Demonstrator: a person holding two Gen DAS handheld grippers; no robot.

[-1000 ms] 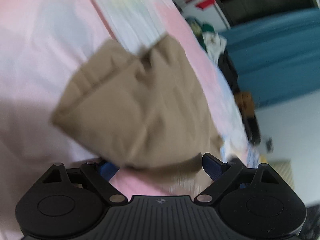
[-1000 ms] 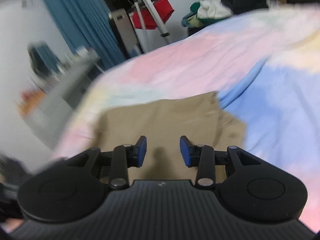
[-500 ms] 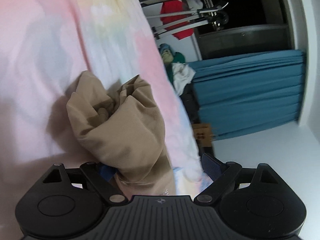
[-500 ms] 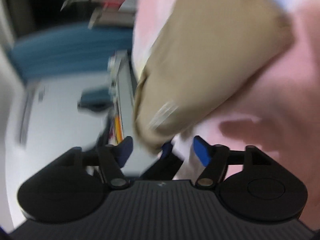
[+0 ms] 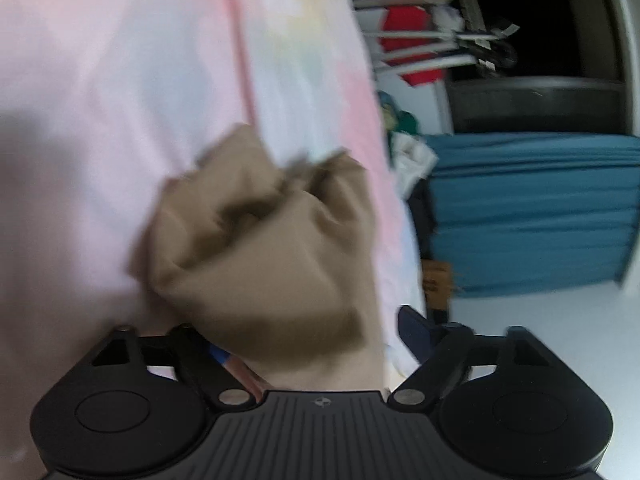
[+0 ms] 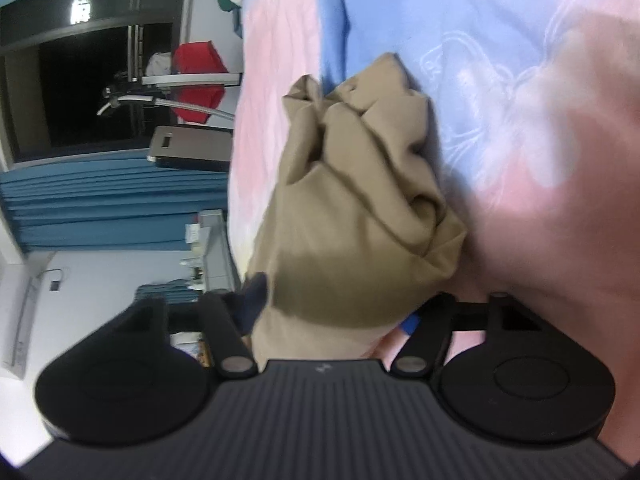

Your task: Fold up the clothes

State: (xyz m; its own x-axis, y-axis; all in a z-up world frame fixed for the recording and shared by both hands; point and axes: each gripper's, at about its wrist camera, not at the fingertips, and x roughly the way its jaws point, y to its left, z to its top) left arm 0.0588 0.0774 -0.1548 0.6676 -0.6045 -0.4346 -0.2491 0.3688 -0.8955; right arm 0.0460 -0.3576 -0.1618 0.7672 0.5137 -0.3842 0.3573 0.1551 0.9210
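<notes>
Closing status: I have both sets of jaws coming together right now, each with tan cloth bunched between them.
Left gripper [image 5: 316,344]: not yet clamped as far as I can see; the dark finger [image 5: 416,330] at lower right stands clear of the fabric, while the blue pad [image 5: 218,354] at lower left sits at the cloth's edge. The view is blurred, so contact there is uncertain.
Right gripper [image 6: 332,312]: the tan garment [image 6: 360,216] fills the gap; the dark finger [image 6: 252,300] at lower left appears to touch the cloth, the blue pad [image 6: 410,324] at lower right peeks out beneath it. I judge it is not yet pinched firmly.
Garment position: crumpled in a loose wad, rising from between the fingers toward frame centre in both views, resting against the pastel bedsheet [image 5: 120,100].
Risk one: I may pinch several layers of the wad instead of one clean edge, so the fold comes out lumpy.
Risk two: a jaw could catch the bedsheet along with the cloth and drag it.
Risk three: with one finger still off the fabric, the cloth may slip free when lifted.
</notes>
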